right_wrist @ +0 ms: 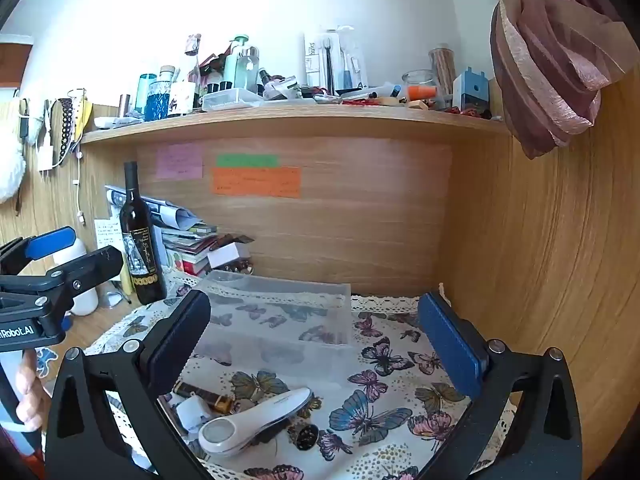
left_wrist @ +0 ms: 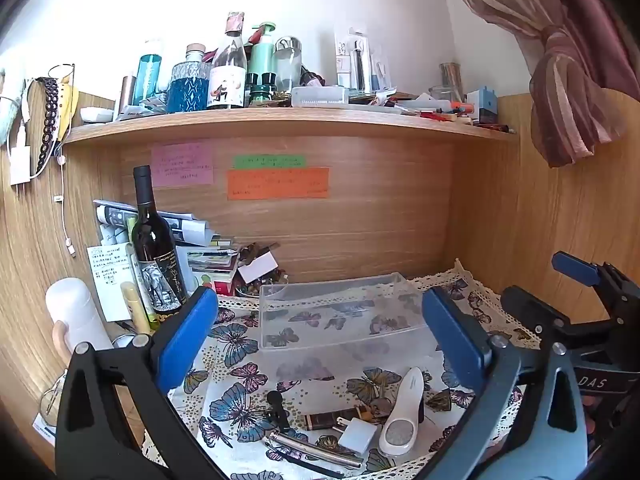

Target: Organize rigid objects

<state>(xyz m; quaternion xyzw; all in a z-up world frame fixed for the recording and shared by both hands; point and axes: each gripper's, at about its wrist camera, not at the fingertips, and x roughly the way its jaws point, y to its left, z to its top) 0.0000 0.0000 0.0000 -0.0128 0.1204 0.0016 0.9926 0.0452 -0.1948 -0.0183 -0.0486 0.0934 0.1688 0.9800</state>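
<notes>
Both tongs, left tongs (left_wrist: pixel 320 340) and right tongs (right_wrist: pixel 316 344), gape empty. White foot file (right_wrist: pixel 256 420) lies near desk's front edge: we judge it light, stiff, slick; grip mid-handle. Clear bin (left_wrist: pixel 340 312) behind.

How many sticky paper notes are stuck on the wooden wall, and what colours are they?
Pink note: 1
Green note: 1
Orange note: 1
Total: 3
</notes>
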